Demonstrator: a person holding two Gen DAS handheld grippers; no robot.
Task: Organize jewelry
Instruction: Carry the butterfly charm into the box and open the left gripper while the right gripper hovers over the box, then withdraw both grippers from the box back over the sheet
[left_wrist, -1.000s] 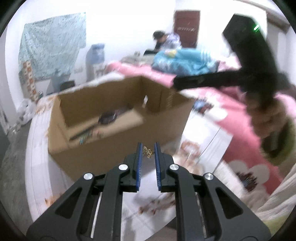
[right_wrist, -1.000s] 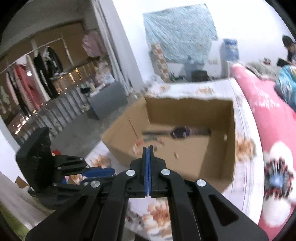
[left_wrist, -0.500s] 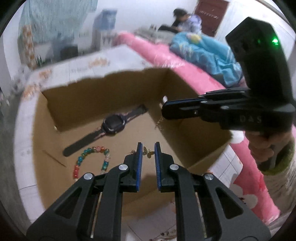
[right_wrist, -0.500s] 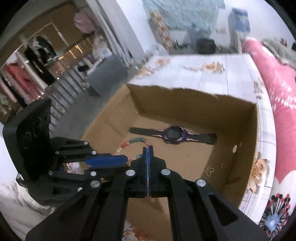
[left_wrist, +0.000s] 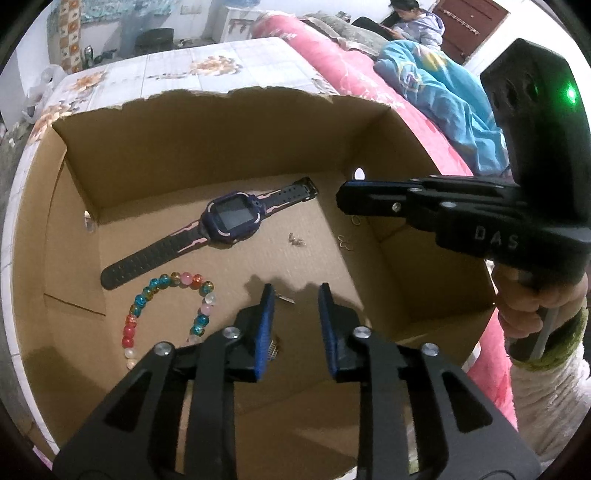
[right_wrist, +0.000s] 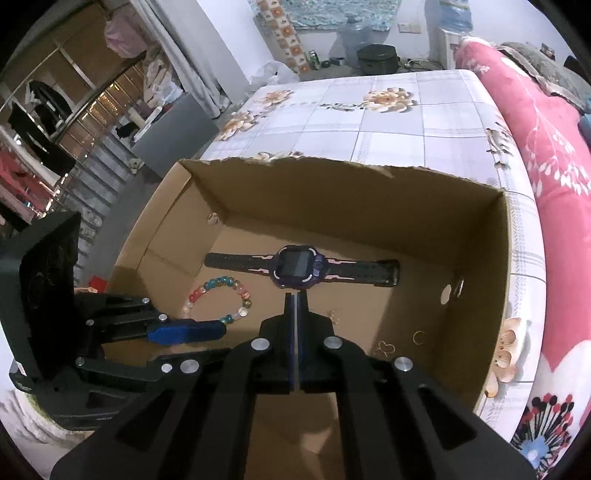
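Observation:
An open cardboard box (left_wrist: 221, 122) holds a dark purple watch (left_wrist: 232, 218), a coloured bead bracelet (left_wrist: 166, 306), a small earring (left_wrist: 295, 240) and thin gold rings (left_wrist: 345, 242). My left gripper (left_wrist: 293, 306) is open over the box floor, and a small gold piece (left_wrist: 274, 347) lies just under its left finger. My right gripper (right_wrist: 295, 306) is shut with nothing visible between the pads, just in front of the watch (right_wrist: 299, 267). The bracelet (right_wrist: 221, 299) and gold rings (right_wrist: 384, 347) also show in the right wrist view. The right gripper (left_wrist: 347, 199) reaches in from the right.
The box (right_wrist: 369, 192) sits on a floral tiled cloth (right_wrist: 388, 110) next to a pink bedspread (right_wrist: 554, 147). A person (left_wrist: 413, 22) sits far behind. A clothes rack (right_wrist: 37, 110) stands at the left.
My left gripper has opened and let go of the small gold piece, which now lies on the box floor. Both grippers have moved down into the box.

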